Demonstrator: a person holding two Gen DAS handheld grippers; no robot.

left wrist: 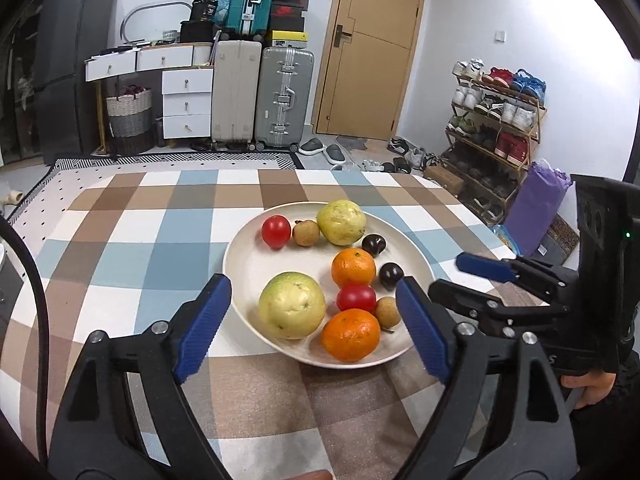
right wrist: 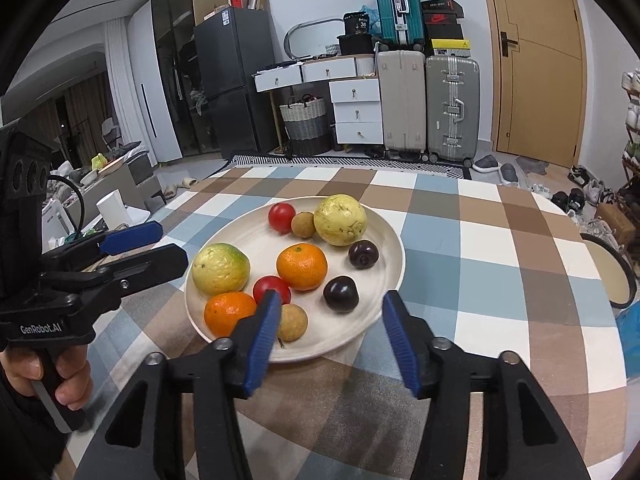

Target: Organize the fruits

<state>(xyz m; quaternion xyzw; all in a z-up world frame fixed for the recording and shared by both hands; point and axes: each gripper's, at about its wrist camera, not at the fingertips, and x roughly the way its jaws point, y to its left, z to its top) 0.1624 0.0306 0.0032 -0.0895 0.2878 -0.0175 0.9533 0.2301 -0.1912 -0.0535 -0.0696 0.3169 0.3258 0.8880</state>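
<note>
Left gripper (left wrist: 312,312) and right gripper (right wrist: 328,332), jaws apart and empty, hover at lower frame over the fruit-laden plate (left wrist: 248,256) at centre frame.

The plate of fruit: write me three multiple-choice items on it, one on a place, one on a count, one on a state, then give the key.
1. Where does the far guava lie?
A. on the checked cloth beside the plate
B. on the plate, at its far edge
C. in the woven basket

2. How many oranges are on the plate?
A. one
B. two
C. four

3. How do the left tongs stand?
A. shut on a tomato
B. shut on the plate rim
C. open, holding nothing

Key: 1 B, the guava sits inside the rim next to a small brown fruit. 2 B, a near orange and a middle orange are all there are. 3 C, the blue pads stand apart on either side of the near fruit, pressing on none.
</note>
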